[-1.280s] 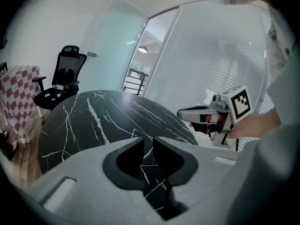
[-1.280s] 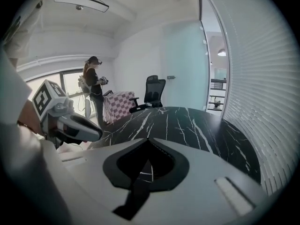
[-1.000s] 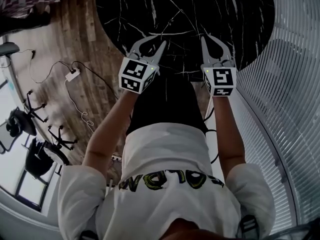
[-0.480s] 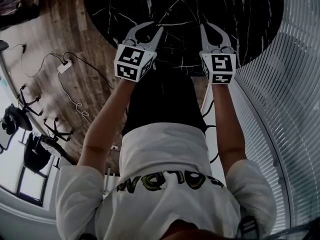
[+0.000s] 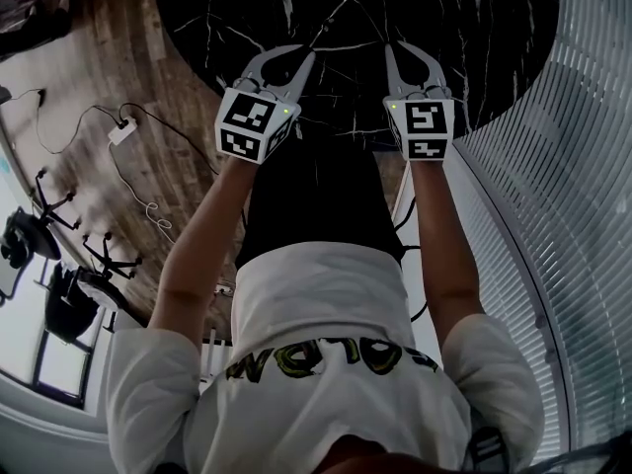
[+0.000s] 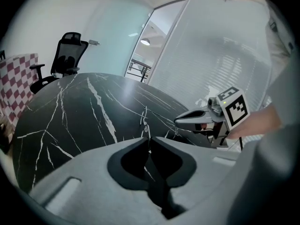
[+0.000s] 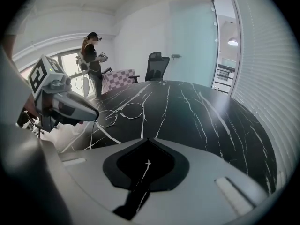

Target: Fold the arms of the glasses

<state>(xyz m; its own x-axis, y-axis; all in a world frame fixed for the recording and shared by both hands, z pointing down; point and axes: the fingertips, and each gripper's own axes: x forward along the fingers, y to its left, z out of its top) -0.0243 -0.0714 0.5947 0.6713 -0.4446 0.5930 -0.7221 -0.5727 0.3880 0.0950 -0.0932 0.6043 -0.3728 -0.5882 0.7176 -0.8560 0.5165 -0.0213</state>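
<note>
A thin wire-framed pair of glasses (image 7: 124, 111) lies on the black marble table (image 5: 444, 18), its arms spread; from the right gripper view it sits ahead and to the left. In the left gripper view a small pale shape (image 6: 145, 124) just past the jaws may be the same glasses seen edge-on. My left gripper (image 5: 306, 55) and right gripper (image 5: 392, 47) hover side by side over the table's near edge. Both are shut with nothing in them. Each shows in the other's view: right gripper (image 6: 180, 121), left gripper (image 7: 96, 112). I cannot pick the glasses out in the head view.
A black office chair (image 7: 157, 65) and a checked chair (image 7: 119, 80) stand beyond the table. A person (image 7: 91, 60) stands at the back by the window. Slatted blinds (image 5: 583, 186) run along the right. Cables and a power strip (image 5: 121, 132) lie on the wooden floor at left.
Both grippers have sunk toward the table's near edge and stand a little closer together. Both stayed shut.
</note>
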